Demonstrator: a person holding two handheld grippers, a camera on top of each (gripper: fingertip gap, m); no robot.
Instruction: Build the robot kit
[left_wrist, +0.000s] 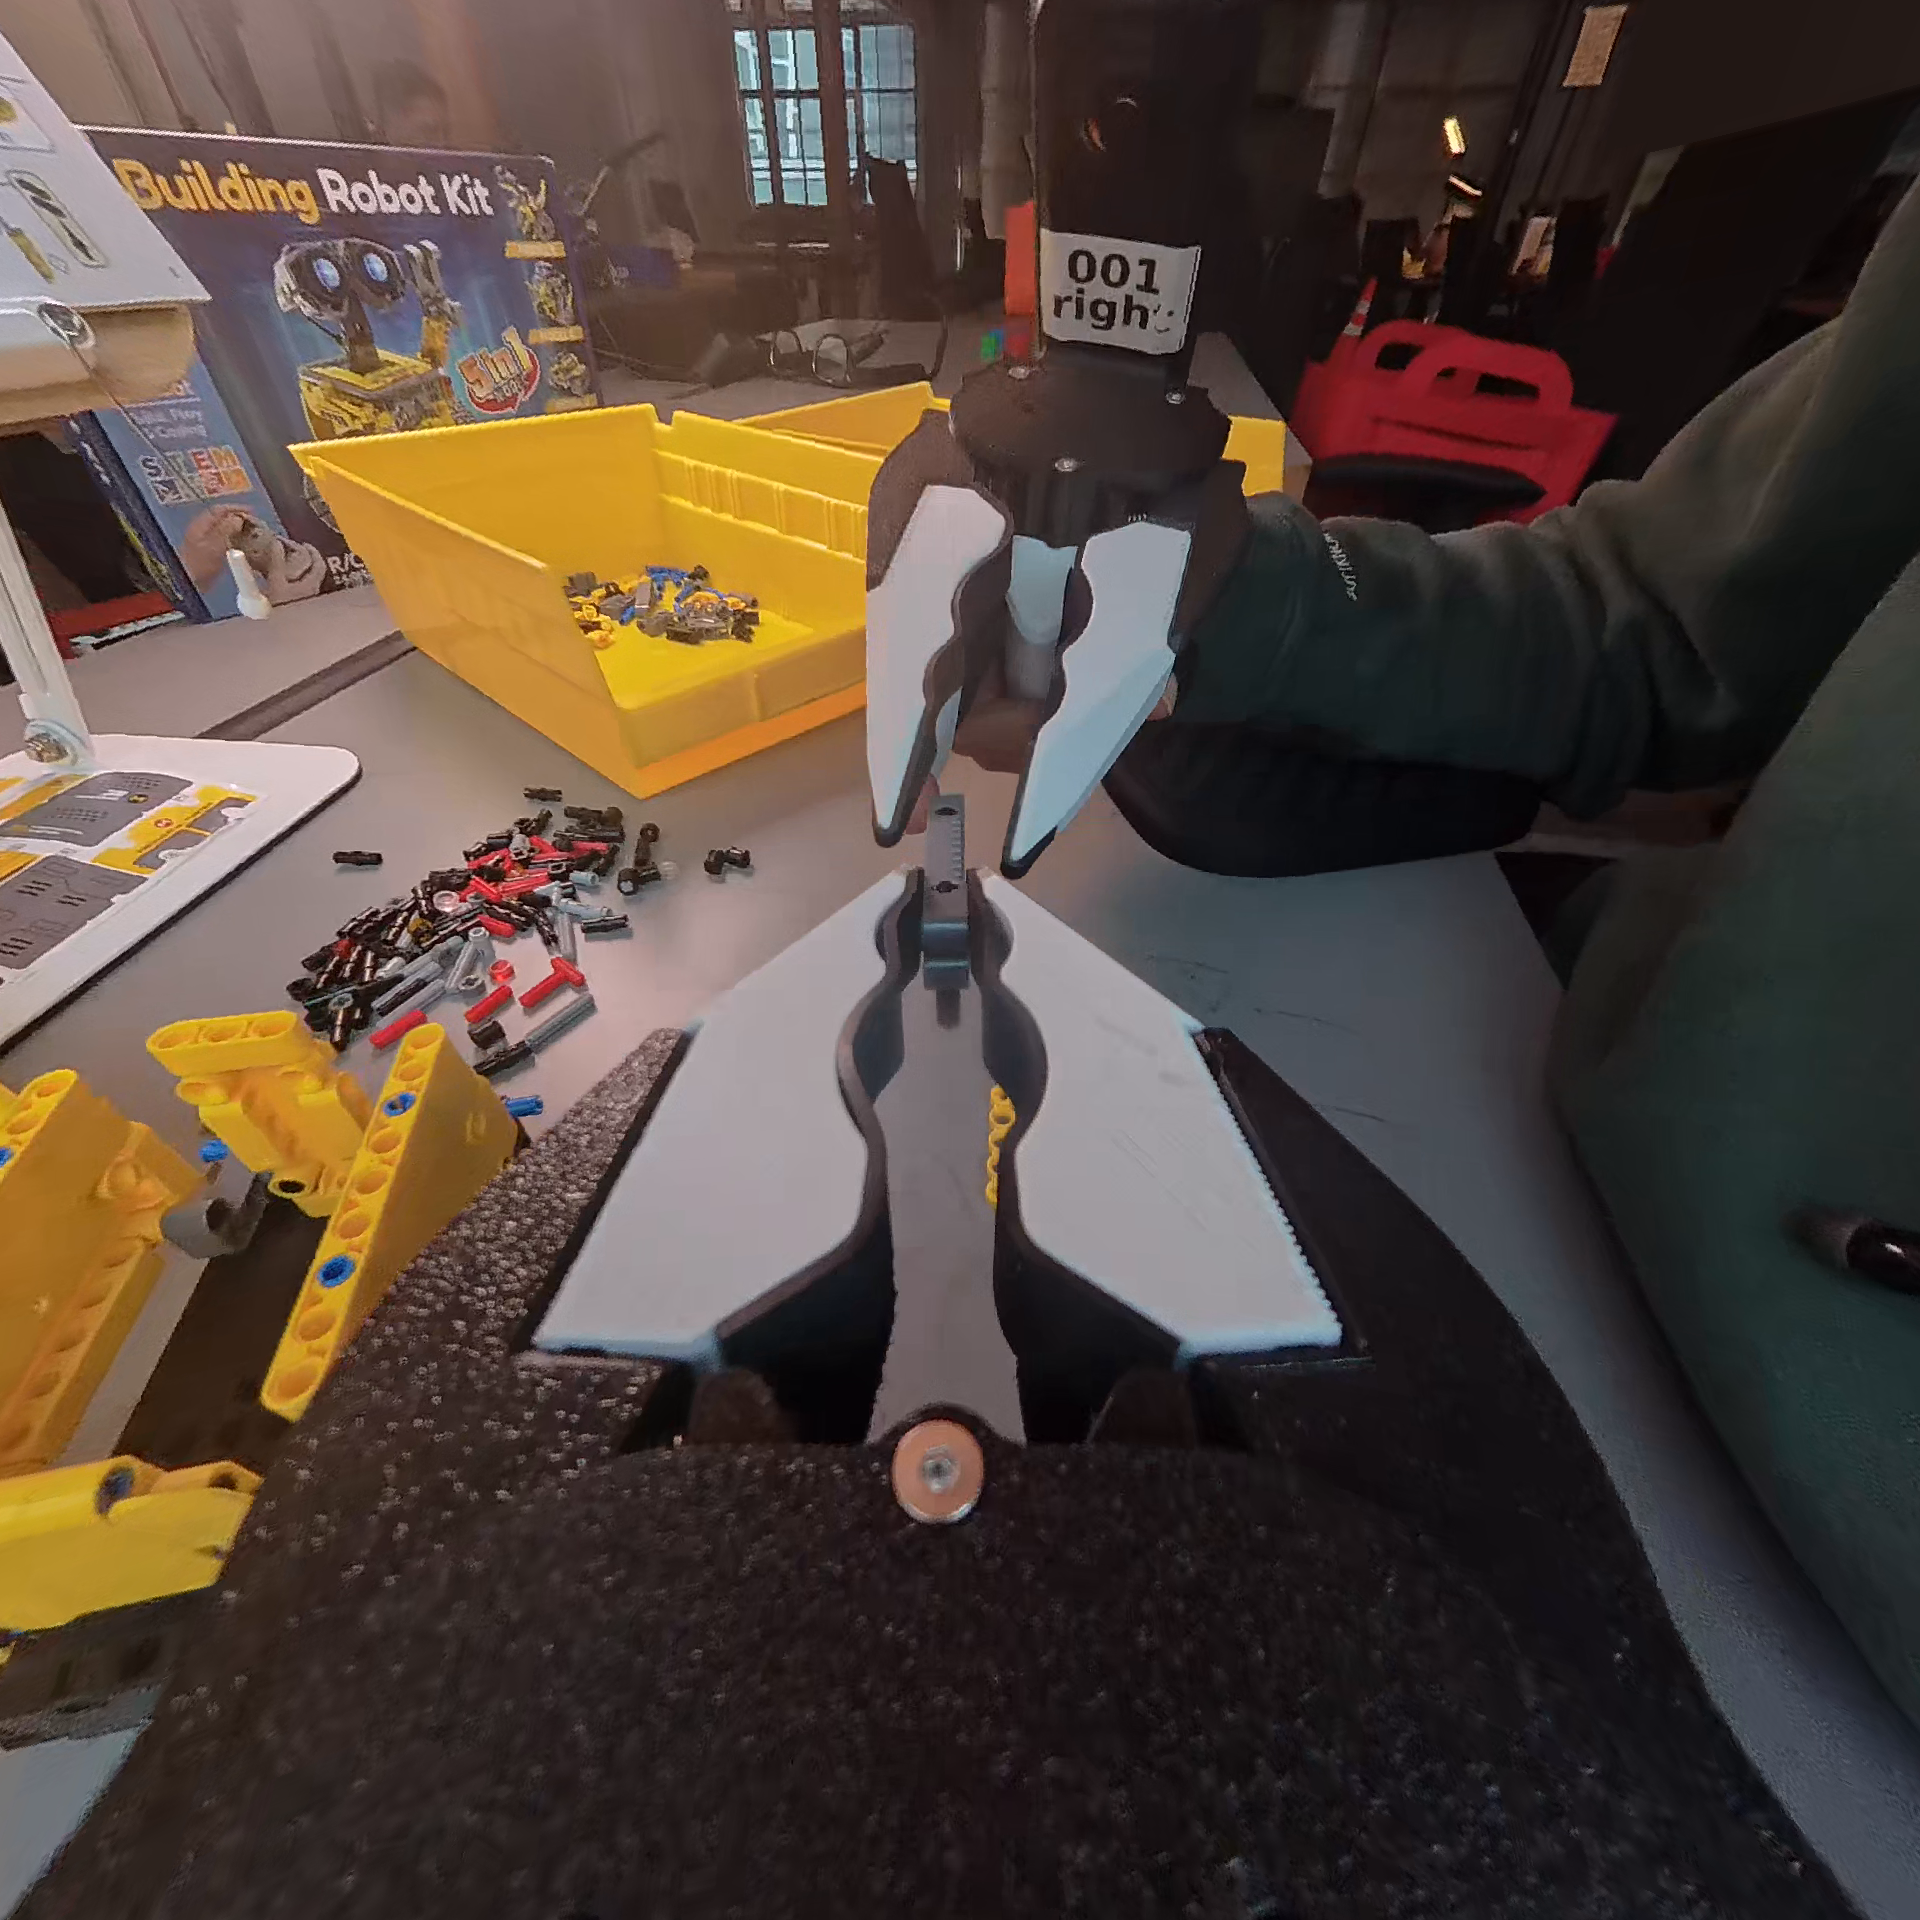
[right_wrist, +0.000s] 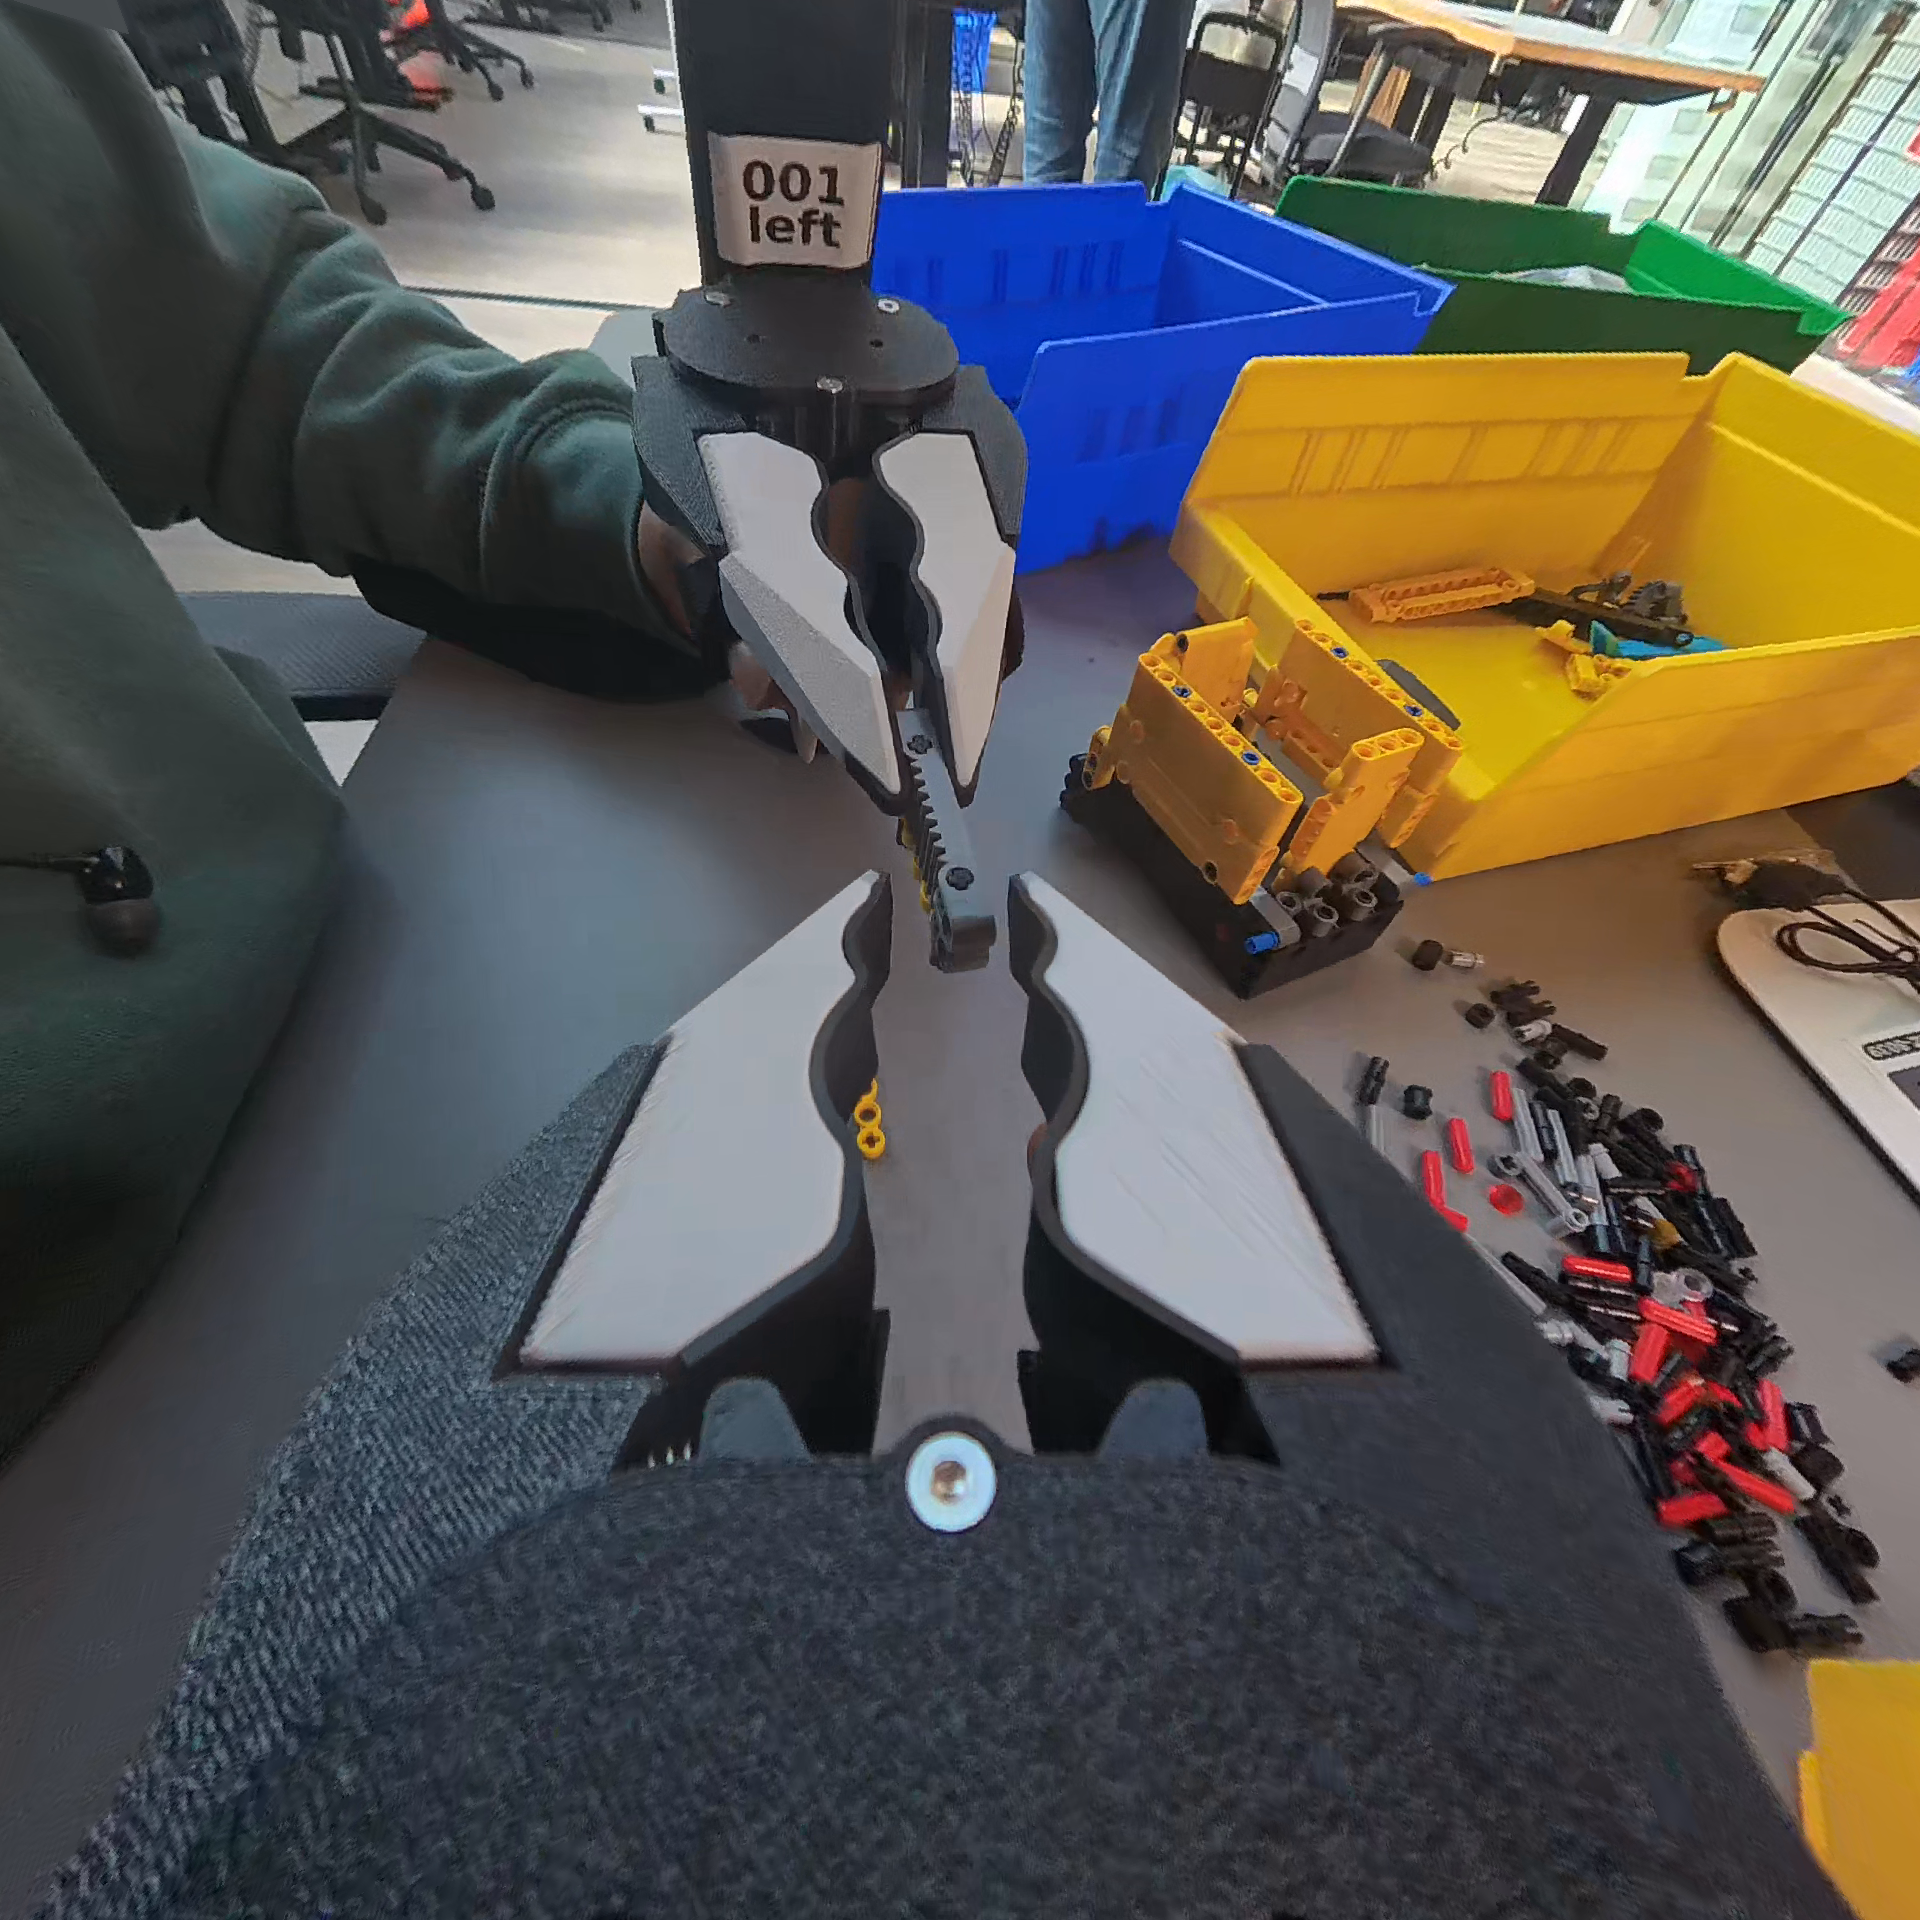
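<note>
Two grippers: facing each other tip to tip over the grey table (right_wrist: 540, 935), both on one small part.
Left gripper (left_wrist: 943, 883): jaws pinching the near end of a dark grey toothed rack (left_wrist: 945, 852); the right wrist view is showing the same grip from the other side (right_wrist: 925, 769).
Right gripper (right_wrist: 948, 904): jaws spread, sitting either side of the rack's free end (right_wrist: 961, 914) and not touching it as far as I can tell; the left wrist view is showing its tips (left_wrist: 956, 842) apart the same way.
Rack: hanging in the air between the two sets of tips, well above the table, with a yellow beam (right_wrist: 869, 1130) showing just under it.
Pin pile (left_wrist: 499, 914): loose black, red and grey pins lying on the table, off to the side of both grippers (right_wrist: 1662, 1330).
Yellow build (right_wrist: 1268, 769): half-made model standing on a black base, just beside the pile and touching the front of the yellow bin.
Yellow bin (right_wrist: 1704, 727): sitting toward the far edge, holding a few loose parts.
Blue bin (right_wrist: 1132, 332): behind the yellow one, a green bin (right_wrist: 1538, 270) next to it.
Kit box (left_wrist: 343, 343): standing upright behind another yellow bin (left_wrist: 540, 582).
Booklet (left_wrist: 94, 842): lying open at the table's edge.
</note>
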